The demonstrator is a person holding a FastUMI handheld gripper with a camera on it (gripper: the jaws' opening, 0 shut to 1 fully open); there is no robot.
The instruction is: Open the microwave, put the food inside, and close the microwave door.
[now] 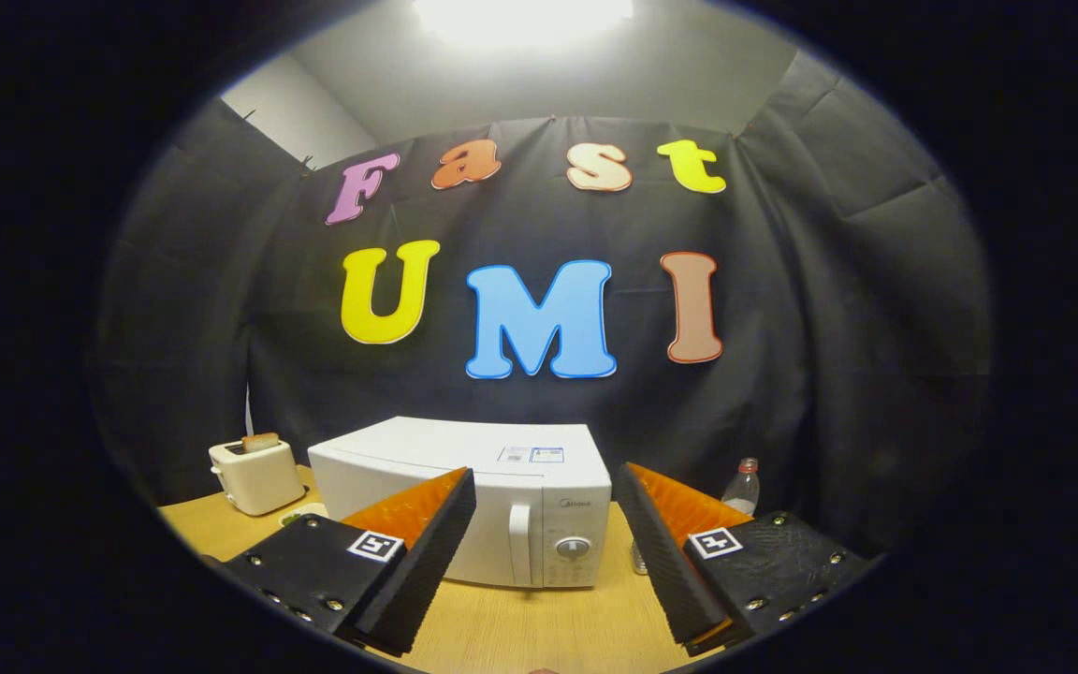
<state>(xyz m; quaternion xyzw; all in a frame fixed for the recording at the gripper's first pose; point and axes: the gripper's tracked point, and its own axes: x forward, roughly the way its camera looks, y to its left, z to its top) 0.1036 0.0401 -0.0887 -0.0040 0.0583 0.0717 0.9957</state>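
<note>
My tongs (546, 552) spread wide, holding nothing; microwave (464, 496) lower centre on desk (539, 627), door shut; rigid, probably heavy; I'd hook the vertical handle (521, 543), pull gently.

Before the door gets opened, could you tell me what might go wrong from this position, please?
1. The microwave door is shut, and its handle is a slim vertical bar; the open tool, some way back, could slip off it.
2. A bottle stands close beside the microwave, where a wide approach might tip it.
3. A toaster and small dish sit on the other side, possibly in the door's path.
</note>
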